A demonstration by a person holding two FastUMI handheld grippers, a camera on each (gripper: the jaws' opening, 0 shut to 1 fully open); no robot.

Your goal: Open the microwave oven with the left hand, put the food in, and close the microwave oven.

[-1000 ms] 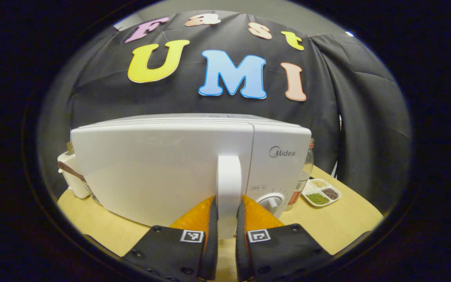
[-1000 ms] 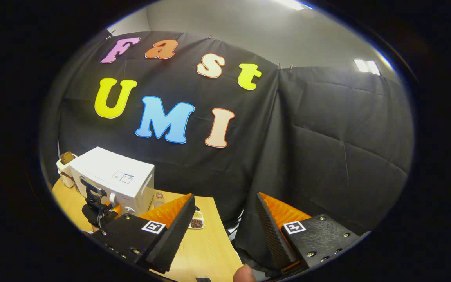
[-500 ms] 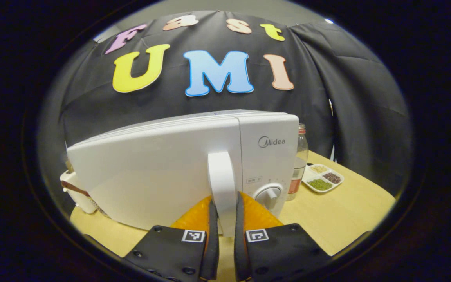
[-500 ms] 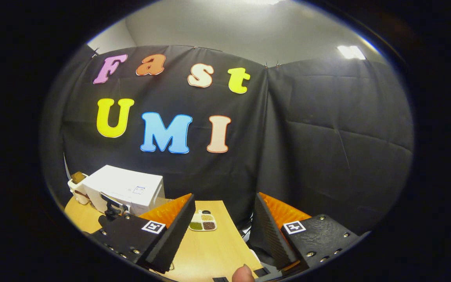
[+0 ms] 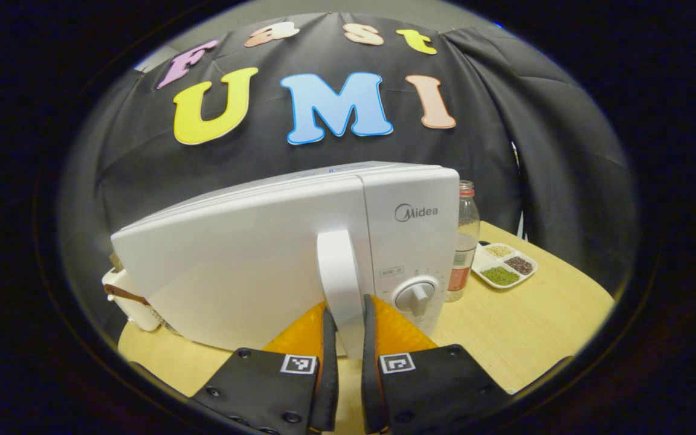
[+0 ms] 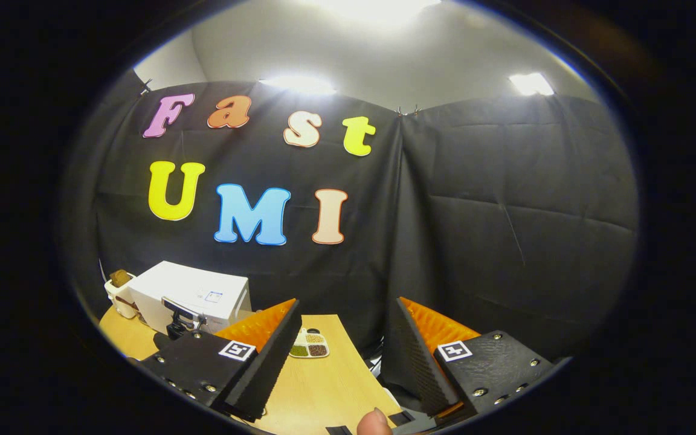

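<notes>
Microwave oven (image 5: 299,254) sits on the wooden tabletop (image 5: 523,326) against the booth's black wall, its door looking shut or nearly so. The left claw (image 5: 345,338) is closed onto the door's upright white handle (image 5: 339,284), one finger pressing each side, a grip that lets a pull swing the door about its hinge. The right claw (image 6: 339,350) hangs well apart from the oven with its jaws spread wide and nothing between them, probably kept free for the food. A clear bottle (image 5: 466,241) stands just beside the oven, and a divided dish of grains (image 5: 505,269) lies near it. I judge the opening step barely begun
</notes>
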